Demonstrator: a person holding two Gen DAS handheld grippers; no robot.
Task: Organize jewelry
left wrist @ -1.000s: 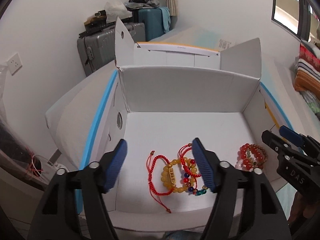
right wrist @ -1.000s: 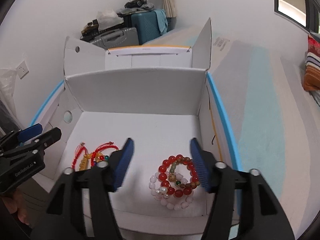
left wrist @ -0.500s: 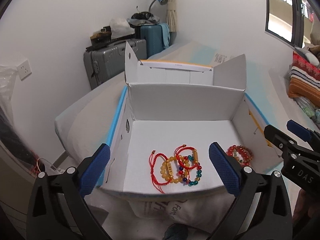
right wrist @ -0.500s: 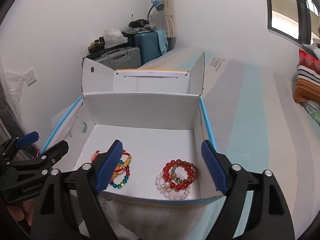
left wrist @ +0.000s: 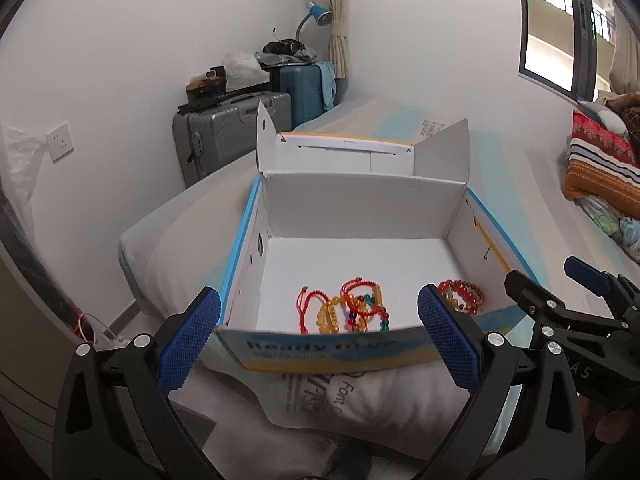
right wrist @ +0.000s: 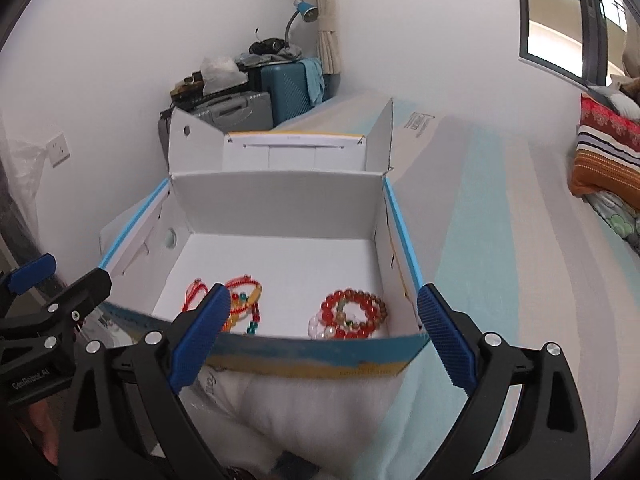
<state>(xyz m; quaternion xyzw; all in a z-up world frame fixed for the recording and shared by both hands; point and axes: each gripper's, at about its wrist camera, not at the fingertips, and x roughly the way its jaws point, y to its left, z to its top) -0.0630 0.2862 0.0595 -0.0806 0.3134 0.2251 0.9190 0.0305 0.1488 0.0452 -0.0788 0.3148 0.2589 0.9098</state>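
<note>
An open white cardboard box (left wrist: pixel 360 204) with blue edges sits on a bed; it also shows in the right wrist view (right wrist: pixel 276 204). Inside lie a pile of red-cord and yellow-bead bracelets (left wrist: pixel 344 312) (right wrist: pixel 236 300) on the left and red and white bead bracelets (left wrist: pixel 460 294) (right wrist: pixel 352 314) on the right. My left gripper (left wrist: pixel 320 344) is open and empty, in front of the box's near wall. My right gripper (right wrist: pixel 324 340) is open and empty, also in front of the near wall. Each gripper shows at the edge of the other's view.
The bed (right wrist: pixel 500 240) has a pale blue and grey cover. Grey and teal suitcases (left wrist: pixel 240 132) with clutter stand in the far corner. A striped pillow (left wrist: pixel 600 168) lies at the right. A white printed bag (left wrist: pixel 344 396) lies under the box's near side.
Both grippers have pulled back out of the box toward me and opened wider. The bracelets stay where they lay inside the box.
</note>
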